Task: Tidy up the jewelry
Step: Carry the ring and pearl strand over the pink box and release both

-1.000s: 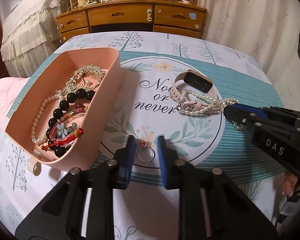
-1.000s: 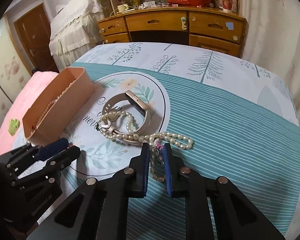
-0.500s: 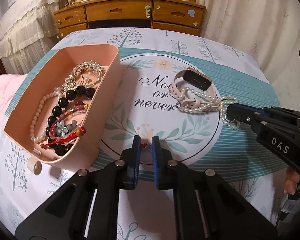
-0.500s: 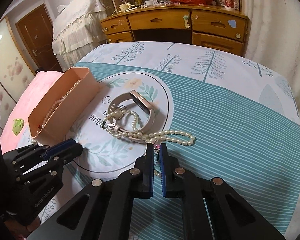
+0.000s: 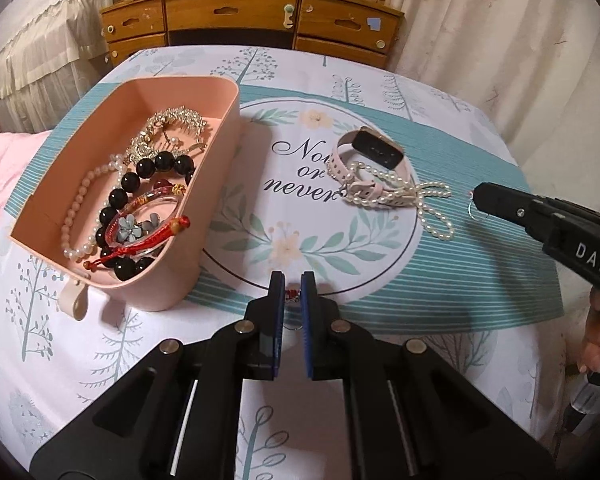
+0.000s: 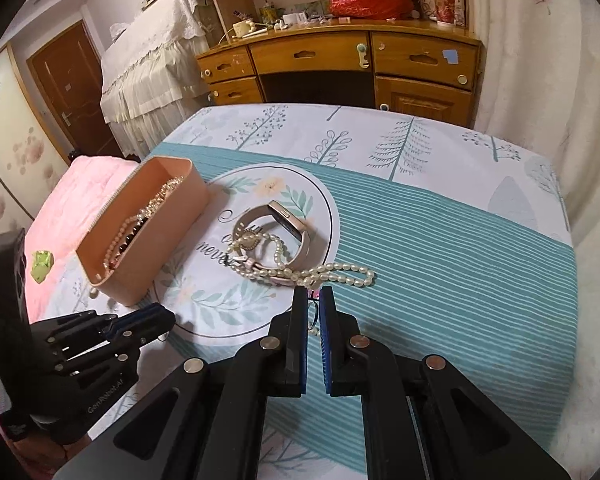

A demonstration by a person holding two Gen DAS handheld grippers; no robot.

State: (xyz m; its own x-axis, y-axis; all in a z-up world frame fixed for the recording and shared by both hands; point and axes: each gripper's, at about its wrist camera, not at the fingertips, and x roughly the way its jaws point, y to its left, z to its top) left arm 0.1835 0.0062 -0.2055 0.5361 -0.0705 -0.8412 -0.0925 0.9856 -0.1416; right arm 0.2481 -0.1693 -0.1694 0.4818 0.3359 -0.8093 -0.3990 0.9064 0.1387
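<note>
Wooden drawers line the wall behind a cloth-covered bench (image 5: 380,288). Left gripper (image 5: 291,296) jaws pinch a silver ring with a red stone (image 5: 292,295) beside the pink plastic jewelry tray (image 5: 204,216); right gripper (image 6: 313,300) jaws clamp a thin hoop (image 6: 313,316) near the white pearl strand (image 6: 340,270).

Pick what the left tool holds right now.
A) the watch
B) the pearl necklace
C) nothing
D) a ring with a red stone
D: the left tool is shut on the ring, its red stone showing between the pads, while the watch and pearl necklace lie further off on the cloth.
</note>
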